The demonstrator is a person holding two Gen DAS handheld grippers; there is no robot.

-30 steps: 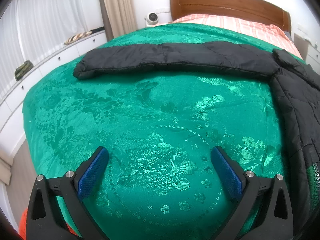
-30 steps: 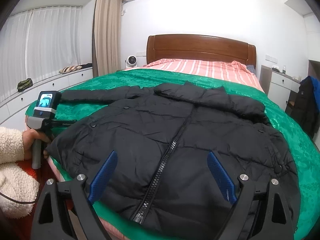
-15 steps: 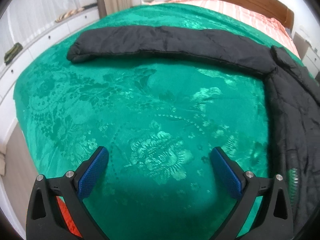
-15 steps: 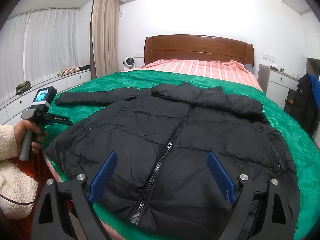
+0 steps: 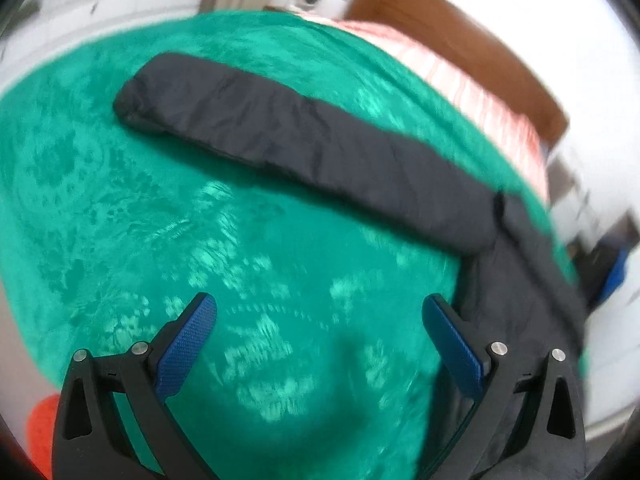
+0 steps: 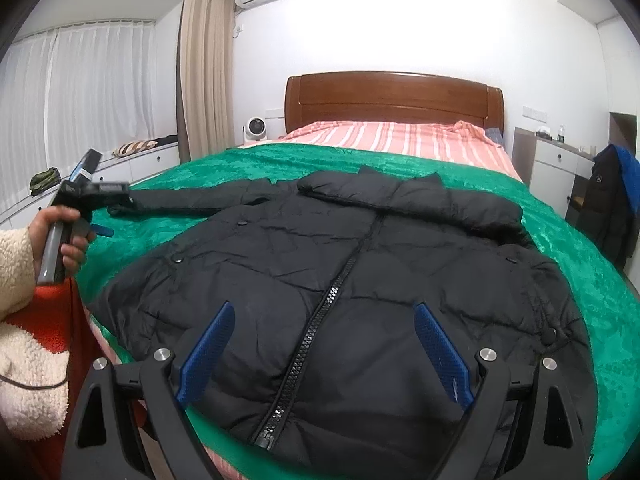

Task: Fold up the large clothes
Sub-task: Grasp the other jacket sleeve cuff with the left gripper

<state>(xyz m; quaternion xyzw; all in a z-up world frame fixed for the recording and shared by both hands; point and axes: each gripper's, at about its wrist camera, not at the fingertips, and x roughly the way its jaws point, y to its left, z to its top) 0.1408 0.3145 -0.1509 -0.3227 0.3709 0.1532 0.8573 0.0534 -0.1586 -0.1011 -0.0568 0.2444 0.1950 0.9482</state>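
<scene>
Wide bed under green floral brocade bedspread [image 6: 580,264]; black quilted zip-front puffer jacket [image 6: 400,280] lay flat on it, front up. Outstretched black padded sleeve [image 5: 304,144] nearer than 1 second ago: fold likely starting there. Left claw [image 5: 320,320] and right claw [image 6: 324,336] gaped wide, empty. Left view blurred; cuff detail unreadable.

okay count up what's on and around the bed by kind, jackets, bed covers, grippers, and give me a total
Jackets: 2, the black puffer jacket spread on the bed and a dark jacket hanging at the right.
Bed covers: 2, the green bedspread and the striped pink sheet.
Grippers: 2, left gripper and right gripper.
Total: 6
</scene>
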